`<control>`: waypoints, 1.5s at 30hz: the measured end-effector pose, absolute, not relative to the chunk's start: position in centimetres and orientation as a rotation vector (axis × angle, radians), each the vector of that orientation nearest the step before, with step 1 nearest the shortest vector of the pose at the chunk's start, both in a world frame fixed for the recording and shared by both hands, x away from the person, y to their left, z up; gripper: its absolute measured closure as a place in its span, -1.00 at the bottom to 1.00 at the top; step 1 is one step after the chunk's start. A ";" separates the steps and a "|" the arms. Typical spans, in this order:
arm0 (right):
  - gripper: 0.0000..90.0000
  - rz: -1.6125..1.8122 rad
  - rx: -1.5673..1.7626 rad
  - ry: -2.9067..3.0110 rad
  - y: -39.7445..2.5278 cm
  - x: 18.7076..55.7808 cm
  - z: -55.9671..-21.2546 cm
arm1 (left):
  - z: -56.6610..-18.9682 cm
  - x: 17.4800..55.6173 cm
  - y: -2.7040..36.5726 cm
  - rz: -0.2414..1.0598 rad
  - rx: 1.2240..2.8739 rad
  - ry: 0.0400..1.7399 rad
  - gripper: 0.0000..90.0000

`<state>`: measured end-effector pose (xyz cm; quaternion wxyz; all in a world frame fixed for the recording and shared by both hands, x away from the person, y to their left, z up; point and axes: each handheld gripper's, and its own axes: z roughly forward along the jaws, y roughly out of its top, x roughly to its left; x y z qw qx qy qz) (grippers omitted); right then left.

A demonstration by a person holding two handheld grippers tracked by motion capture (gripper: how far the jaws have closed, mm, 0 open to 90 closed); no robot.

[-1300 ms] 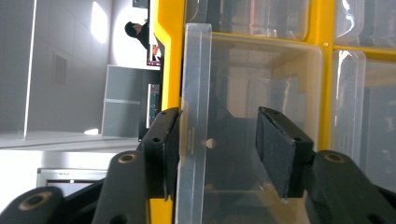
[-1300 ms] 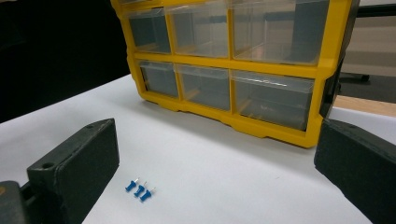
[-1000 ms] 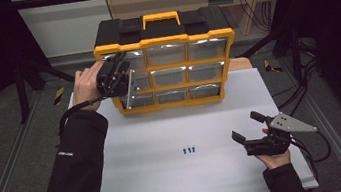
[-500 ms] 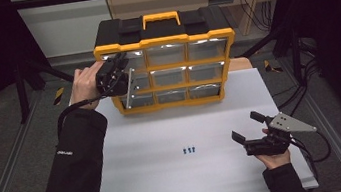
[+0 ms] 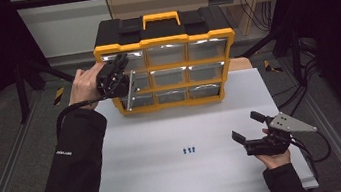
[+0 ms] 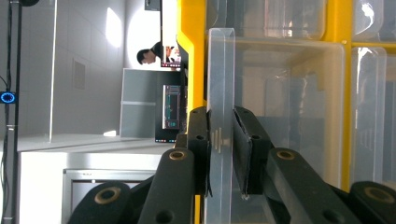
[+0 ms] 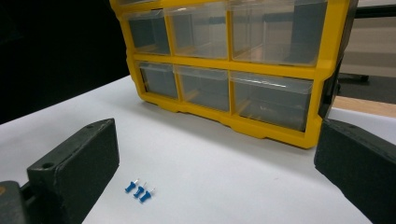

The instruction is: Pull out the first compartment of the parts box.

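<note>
Nearest the person, the right hand-held gripper [image 5: 250,131] rests low over the white counter [image 5: 170,182] with its jaws spread wide and nothing between them. Just ahead of it, well apart from the cabinet, three small blue connectors [image 7: 139,190] lie close together on the bare surface.

Farther back, the left hand-held gripper [image 6: 222,140] is pinching the clear front lip of a drawer [image 6: 280,102] in the left column of the yellow organizer [image 5: 163,41]. Compared with a second ago, little has shifted: the left hand sits at almost the same spot by the cabinet's left edge, the right gripper has not moved, and the connectors lie where they were. In the high view the drawer [image 5: 129,89] stands out a little from the cabinet front. This suggests the pull has been paused or very slow, so the drawer probably needs to come out farther before anything can go in.

As for contents, the gripped drawer looks empty through its transparent wall. The other clear drawers seen from the right gripper view also appear empty, though glare hides some of their floors. The black lid and yellow handle [image 5: 160,18] at the back are closed.
</note>
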<state>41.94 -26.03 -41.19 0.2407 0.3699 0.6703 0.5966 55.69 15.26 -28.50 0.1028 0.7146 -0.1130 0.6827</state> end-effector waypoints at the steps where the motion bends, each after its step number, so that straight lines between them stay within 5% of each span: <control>1: -0.99 1.631 1.011 1.833 -26.0 41.9 -41.2 | -28.5 55.6 15.3 2.014 2.112 -0.335 0.72; 45: -0.99 1.625 1.011 1.825 -26.1 41.9 -41.1 | -29.0 49.6 16.1 2.042 2.039 -0.441 0.73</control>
